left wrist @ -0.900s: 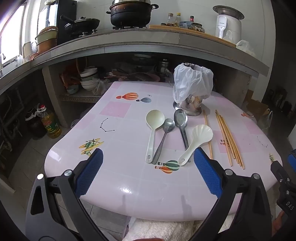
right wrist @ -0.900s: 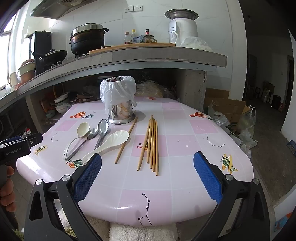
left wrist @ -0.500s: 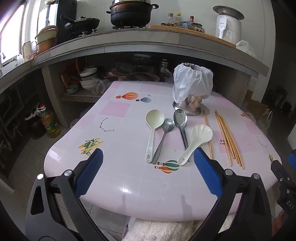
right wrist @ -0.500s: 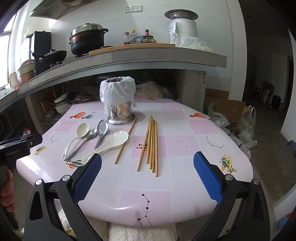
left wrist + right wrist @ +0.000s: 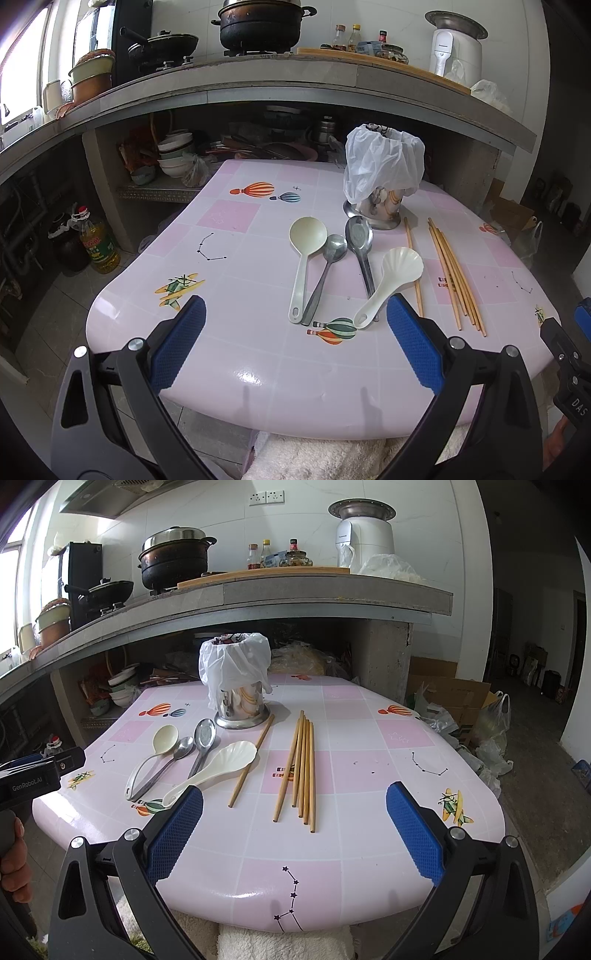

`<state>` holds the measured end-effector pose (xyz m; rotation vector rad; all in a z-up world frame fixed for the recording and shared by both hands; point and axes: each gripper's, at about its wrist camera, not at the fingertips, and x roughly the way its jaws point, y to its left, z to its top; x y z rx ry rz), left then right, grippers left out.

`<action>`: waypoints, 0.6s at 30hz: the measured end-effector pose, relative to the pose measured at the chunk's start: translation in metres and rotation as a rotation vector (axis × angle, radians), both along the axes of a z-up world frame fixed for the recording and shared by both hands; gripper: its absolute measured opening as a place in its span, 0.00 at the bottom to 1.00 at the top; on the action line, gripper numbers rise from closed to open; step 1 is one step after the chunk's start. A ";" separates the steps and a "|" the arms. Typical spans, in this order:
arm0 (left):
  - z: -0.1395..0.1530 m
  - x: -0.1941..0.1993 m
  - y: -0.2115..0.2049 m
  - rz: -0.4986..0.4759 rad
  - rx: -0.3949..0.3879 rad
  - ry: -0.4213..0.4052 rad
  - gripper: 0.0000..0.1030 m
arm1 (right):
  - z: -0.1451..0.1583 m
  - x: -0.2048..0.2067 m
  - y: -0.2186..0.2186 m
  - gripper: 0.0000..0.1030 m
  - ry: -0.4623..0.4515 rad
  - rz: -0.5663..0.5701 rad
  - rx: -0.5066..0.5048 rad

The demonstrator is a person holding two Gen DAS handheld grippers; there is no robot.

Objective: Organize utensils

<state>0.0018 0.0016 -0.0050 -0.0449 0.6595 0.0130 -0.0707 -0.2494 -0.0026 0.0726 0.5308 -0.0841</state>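
On the pink table lie a cream ladle, two metal spoons, a white shell-shaped rice spoon and several wooden chopsticks. Behind them stands a metal utensil holder draped with a white plastic bag. My left gripper hangs open above the table's near edge, in front of the spoon handles. Just as wide open, my right gripper hovers before the chopstick ends. Neither holds anything.
A concrete counter overhangs the table's far side, carrying pots, bottles and an appliance. Bowls and clutter fill the shelf beneath it. An oil bottle stands on the floor at left. Boxes and bags lie at right. A fluffy towel sits below the near edge.
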 end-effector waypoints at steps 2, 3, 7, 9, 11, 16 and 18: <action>0.000 0.000 0.000 0.001 -0.001 -0.001 0.92 | 0.000 0.000 0.000 0.94 -0.001 0.000 0.000; 0.001 0.000 0.000 0.000 -0.001 0.001 0.92 | 0.000 0.000 0.000 0.94 -0.001 0.000 0.000; 0.001 0.000 0.001 -0.001 -0.001 0.001 0.92 | 0.000 0.000 0.000 0.94 0.000 0.000 0.001; 0.001 0.000 0.001 0.000 -0.003 0.002 0.92 | 0.000 0.000 0.000 0.94 -0.001 0.000 0.001; 0.001 0.001 0.001 0.001 -0.002 0.001 0.92 | 0.000 0.000 0.000 0.94 0.000 -0.001 0.000; 0.001 0.000 0.001 -0.002 -0.003 0.000 0.92 | 0.000 0.000 0.000 0.94 0.001 -0.001 0.000; 0.002 0.000 0.001 -0.001 -0.003 0.002 0.92 | 0.000 0.000 0.000 0.94 0.000 -0.001 0.001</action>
